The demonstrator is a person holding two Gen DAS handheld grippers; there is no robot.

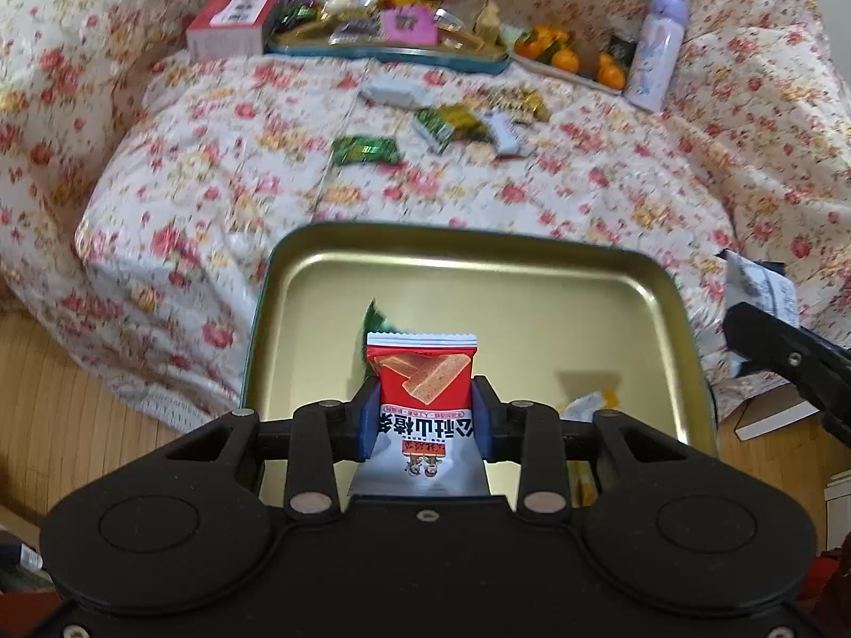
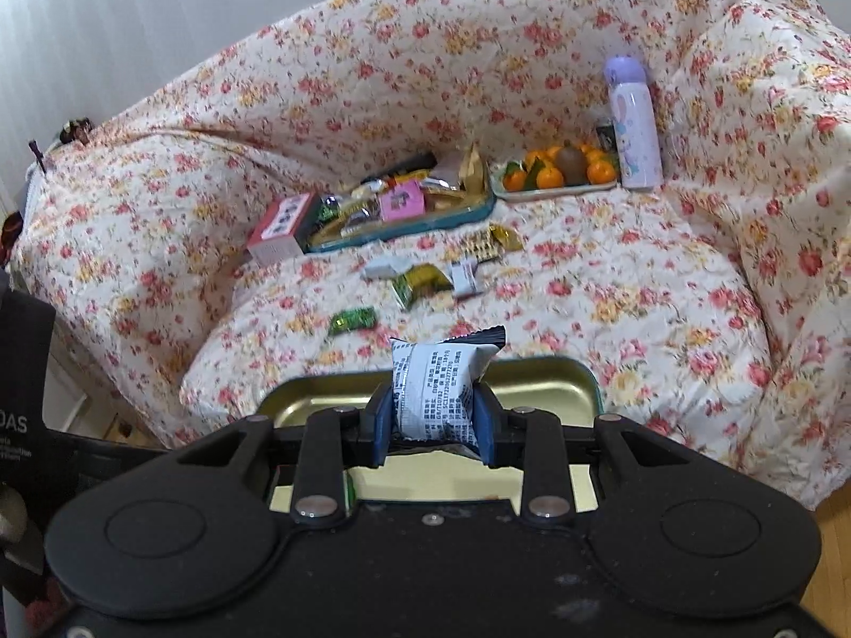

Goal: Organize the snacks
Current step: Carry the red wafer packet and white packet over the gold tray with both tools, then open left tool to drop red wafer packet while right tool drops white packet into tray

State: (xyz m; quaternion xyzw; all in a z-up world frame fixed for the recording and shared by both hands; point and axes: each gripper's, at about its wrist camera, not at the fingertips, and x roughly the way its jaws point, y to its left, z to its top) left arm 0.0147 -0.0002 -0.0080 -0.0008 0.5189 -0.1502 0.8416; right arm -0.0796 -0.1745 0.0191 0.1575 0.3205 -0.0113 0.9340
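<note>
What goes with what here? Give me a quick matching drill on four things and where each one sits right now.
Things:
1. red packet
2. white packet
3. oranges
4. purple bottle

Places:
A. upright beside the fruit tray
B. in the right tongs
C. on the fruit tray, with a kiwi
D. in the left tongs

Pairs: 1-D, 2-B, 3-C, 4-A
</note>
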